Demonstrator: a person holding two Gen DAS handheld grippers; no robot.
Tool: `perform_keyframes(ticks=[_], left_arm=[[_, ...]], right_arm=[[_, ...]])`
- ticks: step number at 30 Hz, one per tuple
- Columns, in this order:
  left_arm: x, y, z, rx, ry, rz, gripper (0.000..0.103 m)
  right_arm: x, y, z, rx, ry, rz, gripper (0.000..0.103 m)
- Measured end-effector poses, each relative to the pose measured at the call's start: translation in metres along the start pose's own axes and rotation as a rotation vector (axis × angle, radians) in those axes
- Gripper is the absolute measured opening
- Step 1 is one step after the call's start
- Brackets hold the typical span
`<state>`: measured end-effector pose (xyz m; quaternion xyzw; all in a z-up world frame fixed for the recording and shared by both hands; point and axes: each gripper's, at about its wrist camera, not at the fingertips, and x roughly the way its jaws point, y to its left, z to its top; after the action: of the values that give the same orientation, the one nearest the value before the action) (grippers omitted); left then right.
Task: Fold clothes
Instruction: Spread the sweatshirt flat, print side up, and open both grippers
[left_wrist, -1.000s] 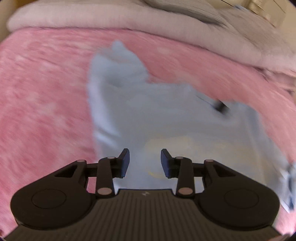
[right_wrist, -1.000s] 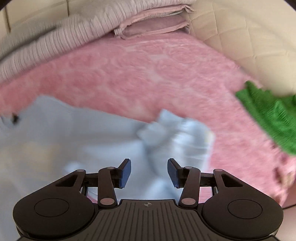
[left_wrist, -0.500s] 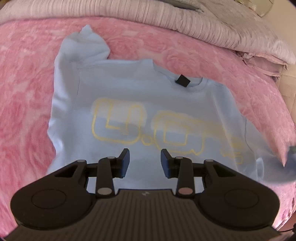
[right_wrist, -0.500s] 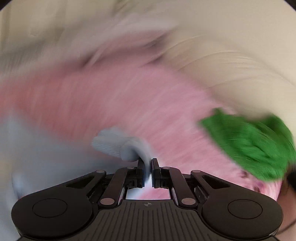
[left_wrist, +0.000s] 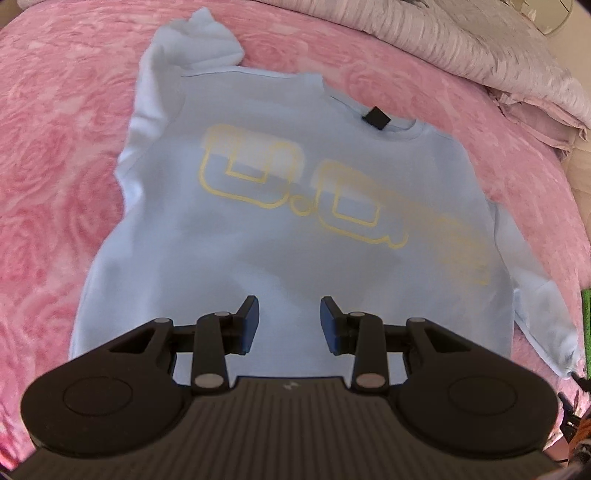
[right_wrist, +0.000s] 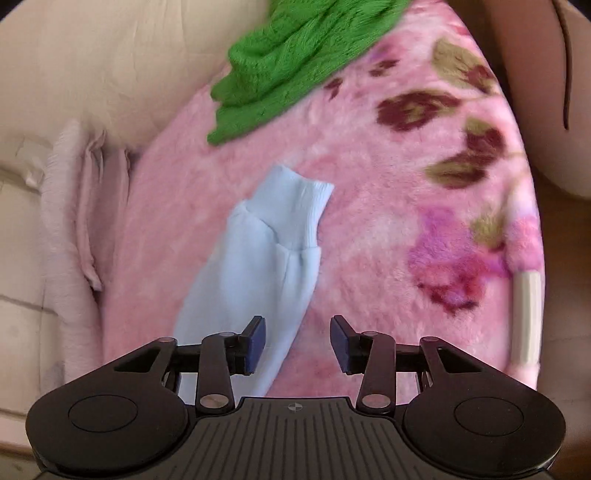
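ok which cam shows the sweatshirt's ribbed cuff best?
Right wrist view: the ribbed cuff lies sharp and unblocked on the pink blanket. Left wrist view shows the sweatshirt body and print; its sleeve ends there are bunched or at the edge.

The left gripper (left_wrist: 289, 321) is matt black plastic: two rounded side housings, each with a shallow circular recess, flank a ribbed central deck that carries a small pale mark near its front edge. Slim black link arms — pinned with silvery, round-headed fasteners — run forward to two short fingers (left_wrist: 249, 325) faced with dark blue pads. The right gripper (right_wrist: 297, 341) is of the same build, black with blue-padded fingers (right_wrist: 340, 343) and the same metal pivots — though the mark on its ribbed deck is a small circle with a cross.
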<state>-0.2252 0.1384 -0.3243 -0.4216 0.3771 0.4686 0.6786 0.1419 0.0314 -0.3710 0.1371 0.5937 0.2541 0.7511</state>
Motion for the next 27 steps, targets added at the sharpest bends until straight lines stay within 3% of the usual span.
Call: perform_keyframes(ticks=[1,3,7,9,11,14,20,22,27], left_arm=[[-0.003,0.003,-0.002,-0.007,0.002,0.007,0.032],[-0.010,0.008,-0.006,-0.018,0.000,0.017,0.032],[-0.024,0.029,-0.014,-0.046,-0.001,0.047,0.032],[-0.030,0.043,-0.016,-0.077,-0.001,0.062,0.032],[-0.034,0.058,-0.018,-0.107,-0.005,0.078,0.032],[-0.040,0.083,-0.013,-0.151,-0.028,0.100,0.032],[-0.035,0.141,0.008,-0.215,-0.051,0.123,0.032],[-0.029,0.159,0.020,-0.227,-0.055,0.112,0.032],[-0.013,0.199,0.071,-0.220,-0.085,0.070,0.032]], right_arm=[[0.001,0.011,0.001,-0.058,0.016,-0.102,0.036],[-0.005,0.034,-0.003,-0.190,0.027,-0.160,0.036],[-0.033,0.082,-0.047,-0.576,0.054,-0.018,0.036],[-0.033,0.097,-0.076,-0.690,0.158,0.046,0.037],[-0.028,0.109,-0.108,-0.762,0.253,0.059,0.037],[-0.028,0.131,-0.158,-0.891,0.323,0.109,0.037],[-0.031,0.184,-0.280,-1.424,0.334,0.098,0.036],[-0.030,0.195,-0.311,-1.496,0.356,0.113,0.036],[-0.016,0.222,-0.355,-1.454,0.366,0.117,0.036]])
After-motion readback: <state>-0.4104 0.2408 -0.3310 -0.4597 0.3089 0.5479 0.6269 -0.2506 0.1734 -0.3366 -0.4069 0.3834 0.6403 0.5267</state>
